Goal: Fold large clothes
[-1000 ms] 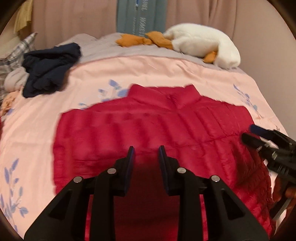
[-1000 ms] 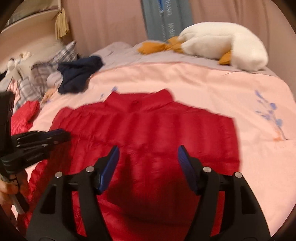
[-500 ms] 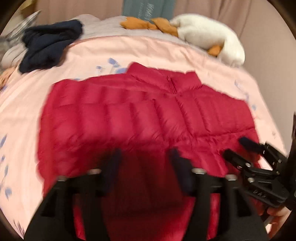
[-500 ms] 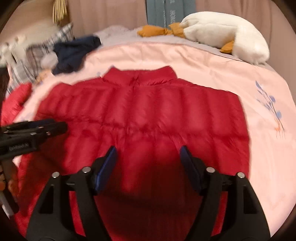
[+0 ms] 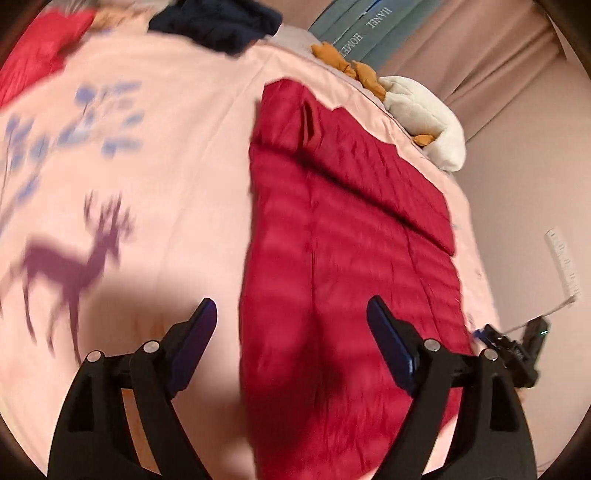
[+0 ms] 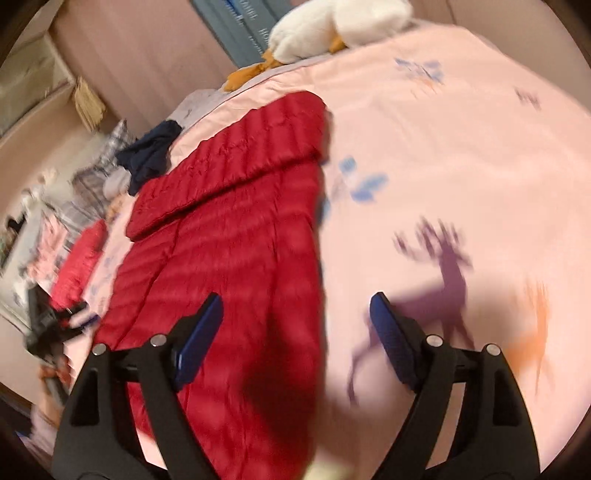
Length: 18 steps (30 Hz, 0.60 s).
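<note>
Spreading across the pink bedspread (image 5: 192, 155) of the bed, a red quilted down jacket (image 5: 351, 266) is seen lying flat, with one sleeve folded diagonally over its body and its collar turned toward the head of the bed. In the left wrist view, the left tool (image 5: 291, 332) is held above the jacket's lower part, its jaws spread wide and nothing gripped between them; one blue-padded fingertip (image 5: 201, 325) is set over bare bedspread and the other over the red fabric. In the right wrist view, the right tool (image 6: 295, 325) is likewise held wide open and empty, with its left fingertip over the jacket (image 6: 229, 258) and its right fingertip over the bedspread (image 6: 443, 147). Whether either tool touches the fabric cannot be told. The right tool is also caught at the right edge of the left view, just beside the jacket's edge, and the left tool (image 6: 59, 321) is visible, blurred, at the left edge of the right view.

A purple deer print (image 5: 70, 266) and blue leaf prints are carried by the bedspread beside the jacket. A white plush toy (image 5: 428, 118) with orange parts is laid at the head of the bed, and a dark navy garment (image 5: 218, 22) is heaped near the far corner. A second red garment (image 6: 77, 262) is piled off the jacket's far side.
</note>
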Motion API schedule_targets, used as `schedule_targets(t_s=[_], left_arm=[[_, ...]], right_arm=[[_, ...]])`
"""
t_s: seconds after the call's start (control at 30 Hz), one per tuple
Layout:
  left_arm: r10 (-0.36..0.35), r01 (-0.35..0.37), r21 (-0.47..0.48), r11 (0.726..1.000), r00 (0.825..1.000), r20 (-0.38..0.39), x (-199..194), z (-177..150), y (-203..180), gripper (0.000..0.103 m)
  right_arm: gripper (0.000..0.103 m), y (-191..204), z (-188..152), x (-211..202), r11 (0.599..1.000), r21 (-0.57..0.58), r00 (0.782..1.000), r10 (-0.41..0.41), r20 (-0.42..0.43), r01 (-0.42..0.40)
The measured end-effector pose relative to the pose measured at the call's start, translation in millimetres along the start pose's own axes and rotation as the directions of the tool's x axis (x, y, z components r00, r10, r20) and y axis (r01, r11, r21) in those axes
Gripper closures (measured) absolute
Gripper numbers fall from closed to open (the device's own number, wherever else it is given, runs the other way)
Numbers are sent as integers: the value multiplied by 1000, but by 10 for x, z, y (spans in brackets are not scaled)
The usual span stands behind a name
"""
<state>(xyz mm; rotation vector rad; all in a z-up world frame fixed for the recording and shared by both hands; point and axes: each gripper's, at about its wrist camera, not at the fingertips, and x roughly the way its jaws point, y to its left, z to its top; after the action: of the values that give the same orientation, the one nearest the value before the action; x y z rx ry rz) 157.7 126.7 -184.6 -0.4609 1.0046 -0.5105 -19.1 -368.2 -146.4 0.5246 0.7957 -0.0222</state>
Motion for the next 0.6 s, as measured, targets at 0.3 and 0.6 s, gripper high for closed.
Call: schedule_targets(t_s=[0.3,0.6], left_arm=[[-183,179,-90,980,982,-36,-73,-584,76,19],[-249,244,-79,966,967,-58,22,-728,-89,19]], right_arm=[[19,-7,-553,-187,995,59,994,80,-68,-76],[17,271,-608,9,984,48,979,176,-101,-172]])
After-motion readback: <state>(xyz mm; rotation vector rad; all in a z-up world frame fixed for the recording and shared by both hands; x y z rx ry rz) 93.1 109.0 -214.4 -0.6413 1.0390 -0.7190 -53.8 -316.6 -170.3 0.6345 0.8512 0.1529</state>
